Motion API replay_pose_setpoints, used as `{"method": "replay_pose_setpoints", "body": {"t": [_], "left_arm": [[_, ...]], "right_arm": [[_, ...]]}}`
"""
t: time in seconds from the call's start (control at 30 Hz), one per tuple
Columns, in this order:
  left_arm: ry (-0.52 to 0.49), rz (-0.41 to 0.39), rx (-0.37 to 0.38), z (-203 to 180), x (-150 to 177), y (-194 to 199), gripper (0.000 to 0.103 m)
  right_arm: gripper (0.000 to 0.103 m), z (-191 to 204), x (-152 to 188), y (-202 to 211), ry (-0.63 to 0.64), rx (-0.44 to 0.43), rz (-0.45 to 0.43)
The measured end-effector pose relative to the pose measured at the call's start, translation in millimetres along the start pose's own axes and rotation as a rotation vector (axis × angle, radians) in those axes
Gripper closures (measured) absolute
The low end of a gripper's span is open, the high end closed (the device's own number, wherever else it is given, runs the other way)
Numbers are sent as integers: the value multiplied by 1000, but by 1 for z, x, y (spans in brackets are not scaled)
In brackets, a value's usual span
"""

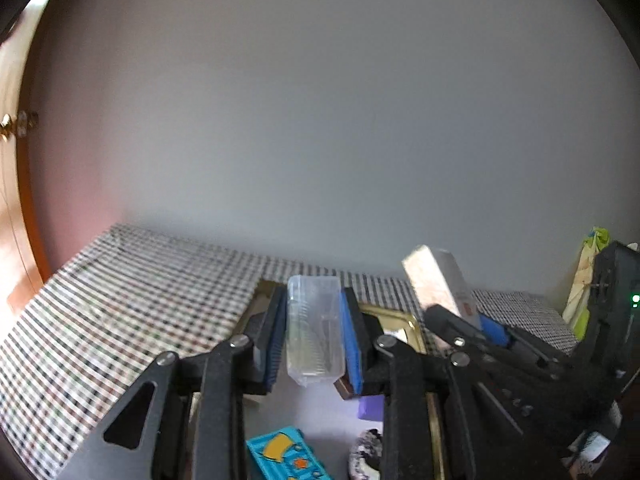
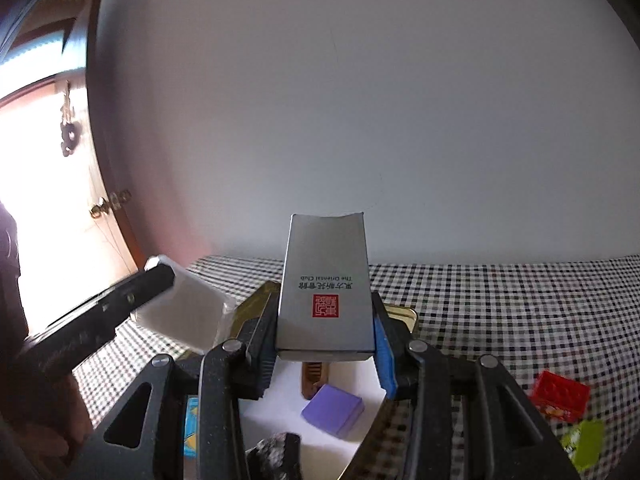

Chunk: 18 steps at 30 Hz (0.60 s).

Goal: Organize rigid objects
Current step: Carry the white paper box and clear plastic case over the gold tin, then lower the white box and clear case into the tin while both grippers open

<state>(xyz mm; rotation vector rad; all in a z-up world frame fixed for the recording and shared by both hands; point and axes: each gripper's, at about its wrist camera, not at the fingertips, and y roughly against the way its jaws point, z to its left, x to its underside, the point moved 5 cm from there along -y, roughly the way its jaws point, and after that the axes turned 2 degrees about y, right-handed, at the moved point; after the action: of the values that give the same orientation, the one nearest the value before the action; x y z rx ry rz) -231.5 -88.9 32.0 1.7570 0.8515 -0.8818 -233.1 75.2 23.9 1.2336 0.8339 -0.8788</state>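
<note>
Two grippers, each clamped on its own load, both held above a checked tablecloth [image 1: 132,292]. Your left gripper [image 1: 314,336] has its blue pads pressed on either side of a clear plastic case [image 1: 314,332], lower centre of the left wrist view; the case stands on end between the fingers, its top edge just clear of the pad tips. Your right gripper [image 2: 324,332] pinches a grey carton [image 2: 326,300] with a red seal, centre of the right wrist view; the carton rises well past the fingertips, its far edge against the bare wall [image 2: 360,100].

Below both loads lies a gold-rimmed tray [image 2: 404,314], its rim showing just right of the carton in the right wrist view. A white sheet [image 2: 280,412] covers the tray's floor. On it: a purple block [image 2: 332,410], a brown comb-like piece [image 2: 314,376] touching nothing you can make out, a turquoise toy [image 1: 286,456] at the bottom edge of the left wrist view, and a speckled dark lump [image 1: 364,454] beside it.

The two grippers sit near each other: the carton shows right of centre in the left wrist view, tilted. Open cloth runs across the left half of that view, up to the wall line. In the right wrist view, lower right, a red packet [image 2: 560,396] and a green packet [image 2: 582,444] lie on the cloth, well apart from the tray. A wooden door [image 2: 100,208] stands at left.
</note>
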Motion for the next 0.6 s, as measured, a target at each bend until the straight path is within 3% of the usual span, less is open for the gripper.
{"method": "replay_pose_setpoints", "body": {"t": [0.13,0.6], "left_arm": [[-43,48,-43,-3,9,-16,78],[-36,181,-31,-2,26,-43,78]], "right_arm": [[59,-8,8,-18,-15,0,52],[59,-13,35,-48,24,19,162]]}}
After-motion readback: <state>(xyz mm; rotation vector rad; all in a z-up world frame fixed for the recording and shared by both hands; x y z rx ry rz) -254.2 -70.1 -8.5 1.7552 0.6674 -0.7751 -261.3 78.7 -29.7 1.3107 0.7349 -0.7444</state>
